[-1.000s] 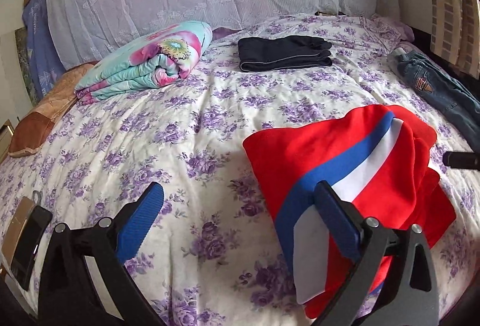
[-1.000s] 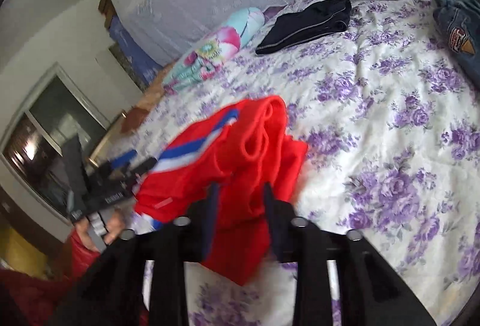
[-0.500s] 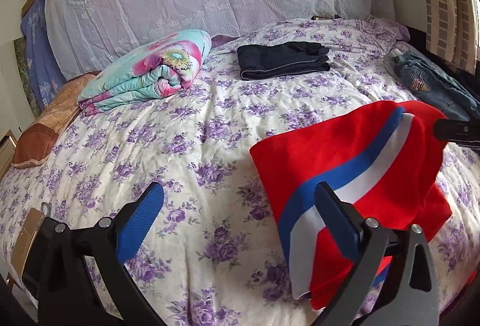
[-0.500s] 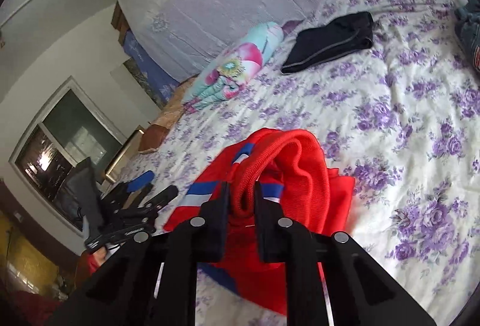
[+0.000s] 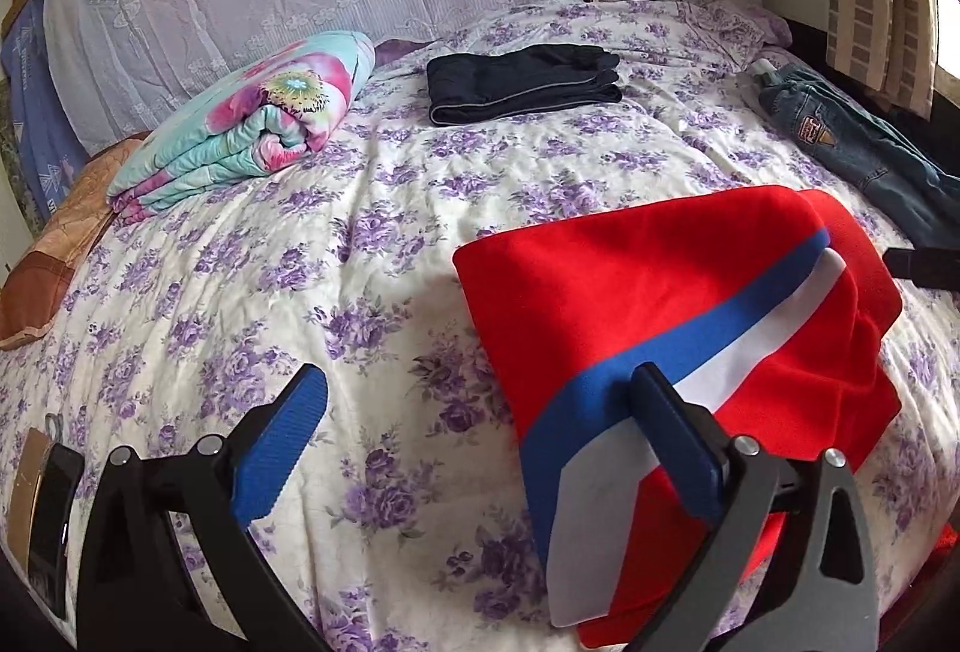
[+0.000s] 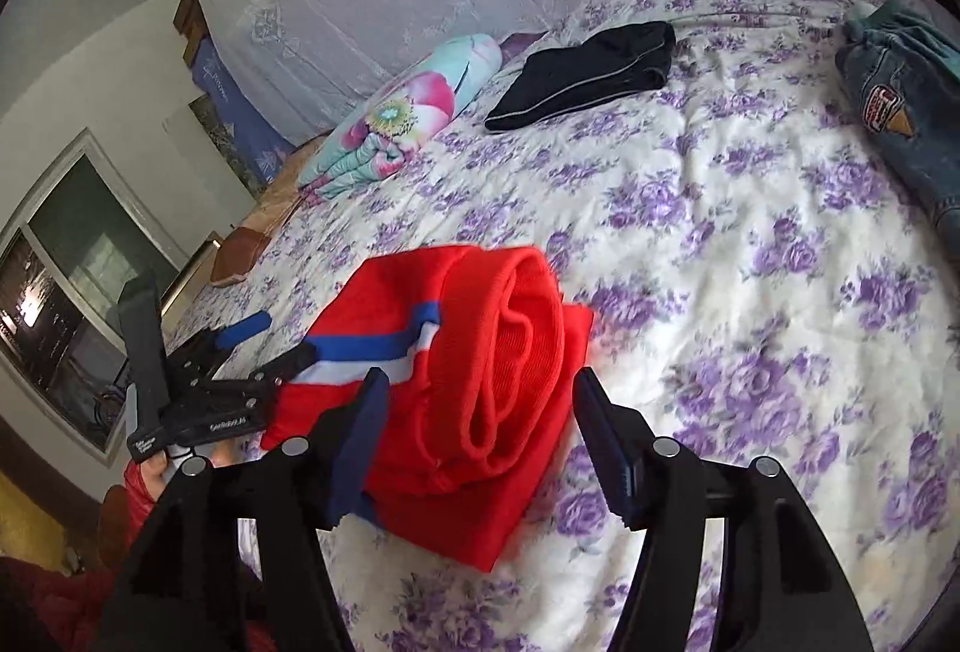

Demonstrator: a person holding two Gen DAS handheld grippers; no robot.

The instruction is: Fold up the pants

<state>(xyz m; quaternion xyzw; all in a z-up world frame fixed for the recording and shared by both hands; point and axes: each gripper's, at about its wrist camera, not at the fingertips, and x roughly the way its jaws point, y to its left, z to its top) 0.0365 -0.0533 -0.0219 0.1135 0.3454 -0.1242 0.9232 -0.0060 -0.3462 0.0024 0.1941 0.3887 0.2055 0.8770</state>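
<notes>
Red knit pants (image 5: 630,292), soft and thick, blue-and-white side stripe, folded into a rough slab near the bed's (image 5: 300,292) foot edge. Ribbed waistband bunched in a roll at the right end. Stripe, and probably the long axis, runs along that edge. Bedspread: cream quilted cotton, purple florals; lace-draped headboard behind.

Left claw (image 5: 480,430): apart, one pad lying over the stripe.

Right claw (image 6: 477,412): jaws just opened, straddling the waistband roll, pads clear of it.

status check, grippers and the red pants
Left gripper open, empty. Right gripper just opened, straddling red pants, pads clear. Pants folded on bedspread. Nothing blocking.
</notes>
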